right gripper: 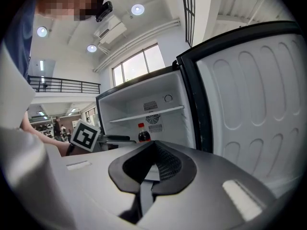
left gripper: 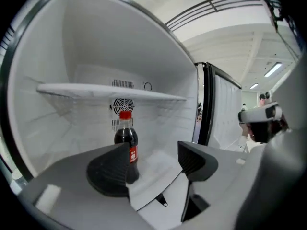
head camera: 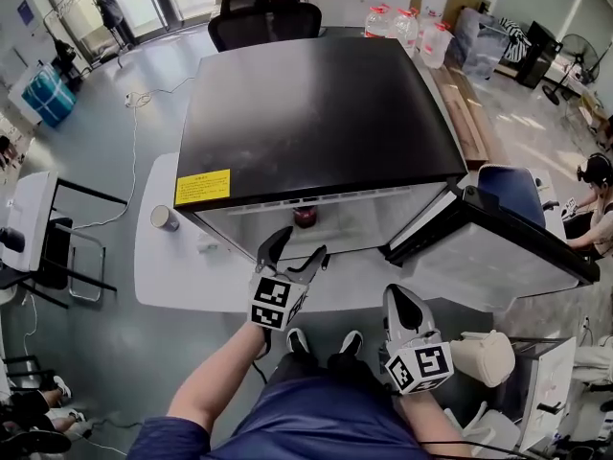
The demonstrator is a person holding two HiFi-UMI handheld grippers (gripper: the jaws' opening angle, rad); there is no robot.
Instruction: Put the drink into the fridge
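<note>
A dark cola bottle [left gripper: 126,142] with a red cap and red label stands upright on the white floor of the open fridge [left gripper: 72,56], below a glass shelf [left gripper: 110,91]. My left gripper [left gripper: 153,164] is open just in front of the bottle, nothing between its jaws. From the head view the bottle [head camera: 305,216] shows inside the fridge mouth, with the left gripper [head camera: 296,250] right before it. My right gripper [head camera: 403,300] hangs lower and to the right, jaws shut on nothing. The right gripper view shows the bottle [right gripper: 143,135] and the right gripper [right gripper: 152,169].
The fridge door [head camera: 493,252] stands swung open to the right. The fridge's black top [head camera: 316,113] fills the middle of the head view. A can [head camera: 164,218] sits on the white base at the left. An office chair [head camera: 265,12] and water jugs [head camera: 407,29] stand behind.
</note>
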